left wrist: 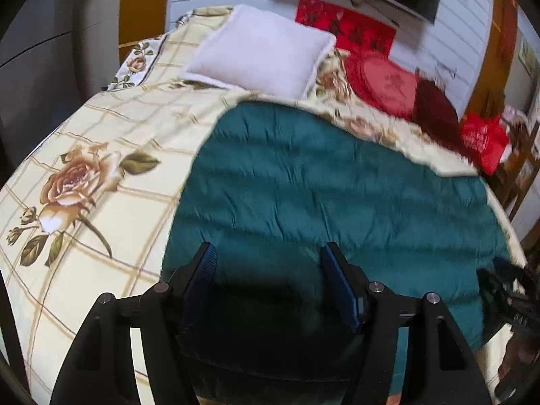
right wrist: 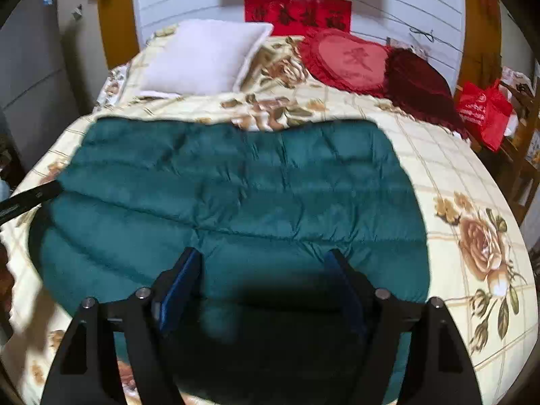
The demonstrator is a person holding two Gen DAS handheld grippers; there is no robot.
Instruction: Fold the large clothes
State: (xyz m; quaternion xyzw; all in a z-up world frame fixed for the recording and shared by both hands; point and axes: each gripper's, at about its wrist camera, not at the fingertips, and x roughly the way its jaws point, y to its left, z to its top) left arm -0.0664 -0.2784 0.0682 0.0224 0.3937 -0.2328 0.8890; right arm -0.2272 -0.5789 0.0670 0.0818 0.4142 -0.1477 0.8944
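One bed [right wrist: 455, 155] fills both of my views, covered by a cream bedspread [left wrist: 111, 128] with a tan grid and printed roses. On it I see the teal quilted garment [right wrist: 236, 195] lying flat and folded into a broad rectangle, taking up the middle of the bed and reaching to the near edge beneath my tools; its far edge stops short of the pillows. At the head of the bed a white pillow [right wrist: 202, 57] sits toward the far left corner, with a red round cushion [right wrist: 351, 60] and a dark maroon cushion [right wrist: 418, 84] toward the far right corner. A red bag [right wrist: 482, 111] stands just off the bed's right edge.

My left hand-held gripper [left wrist: 268, 256] hovers over the garment's near left part, jaws spread wide with only fabric visible below them, nothing pinched. My right hand-held gripper [right wrist: 263, 260] hangs over the near middle of the garment, jaws likewise wide apart and holding nothing. Both views are blurred.
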